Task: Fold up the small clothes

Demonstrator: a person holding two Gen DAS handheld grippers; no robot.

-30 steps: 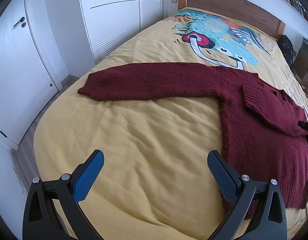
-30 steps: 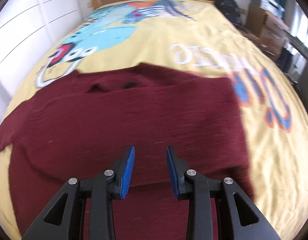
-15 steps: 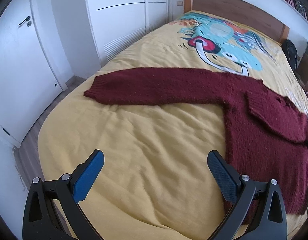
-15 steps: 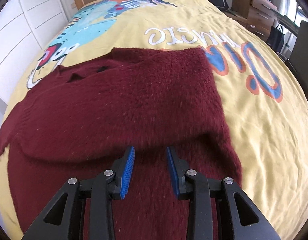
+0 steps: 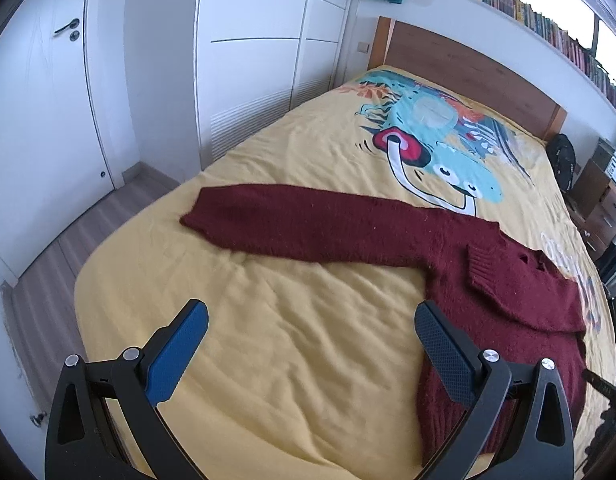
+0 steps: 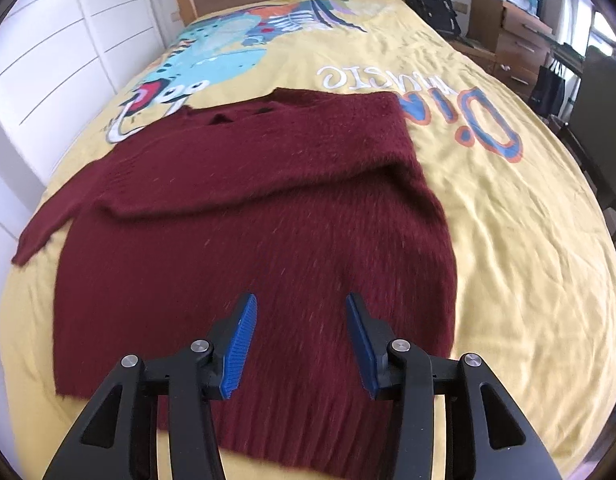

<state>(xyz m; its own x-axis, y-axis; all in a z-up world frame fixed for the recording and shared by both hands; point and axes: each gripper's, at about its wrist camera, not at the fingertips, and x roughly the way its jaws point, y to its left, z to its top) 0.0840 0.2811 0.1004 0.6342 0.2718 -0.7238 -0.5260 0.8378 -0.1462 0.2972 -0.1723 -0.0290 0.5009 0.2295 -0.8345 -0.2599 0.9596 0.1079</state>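
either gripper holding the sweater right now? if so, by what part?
Neither. The left gripper is open above the bedspread; the right gripper, jaws just opening, is empty above the sweater.

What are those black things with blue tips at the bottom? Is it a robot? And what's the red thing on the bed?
No robot: a person carries a hand-held gripper in each hand, like big tongs, each with its own camera. One picture looks along the left hand-held gripper, the other along the right hand-held gripper. On the yellow bedspread lies a dark red sweater, one sleeve stretched out sideways, the other folded across its front. Both grippers are open and hold nothing; the right one's jaws have just been opening.
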